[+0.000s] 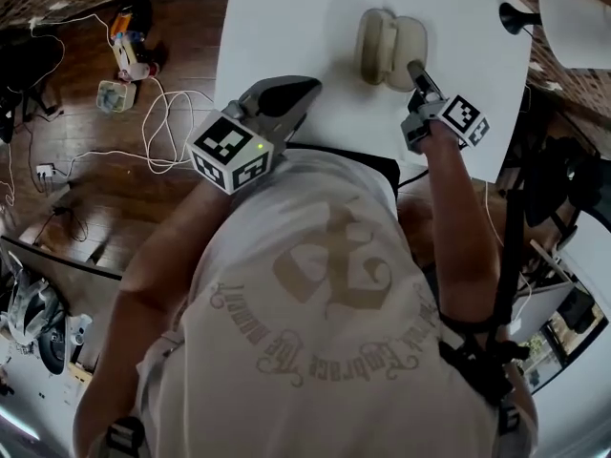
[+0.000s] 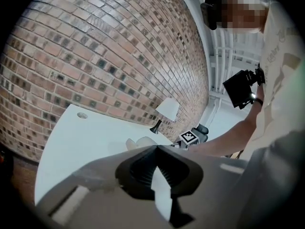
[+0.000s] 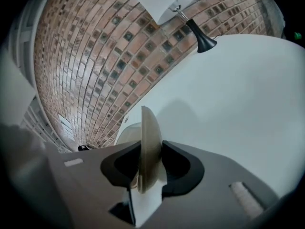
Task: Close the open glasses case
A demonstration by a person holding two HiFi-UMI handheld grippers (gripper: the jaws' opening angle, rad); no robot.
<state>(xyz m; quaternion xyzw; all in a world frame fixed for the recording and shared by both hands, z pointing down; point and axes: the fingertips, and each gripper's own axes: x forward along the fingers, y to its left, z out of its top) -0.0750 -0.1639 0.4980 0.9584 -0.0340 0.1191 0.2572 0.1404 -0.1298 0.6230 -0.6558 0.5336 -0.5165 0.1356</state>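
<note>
Right claw (image 3: 151, 152) clamps the open case's (image 1: 389, 46) lid (image 3: 148, 125) on the table (image 1: 286, 27), contents unseen; left claw (image 2: 156, 168) closed, empty.

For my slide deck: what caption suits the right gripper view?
Right tongs pinch the raised lid of an open glasses case on a white table, lamp behind.

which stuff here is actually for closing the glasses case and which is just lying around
For the job:
- case, open on the table
- lid, edge-on between the pads
- right claw, shut on the lid

Lying about:
- lamp
- cables on the floor
- left claw, shut, empty, away from the case
</note>
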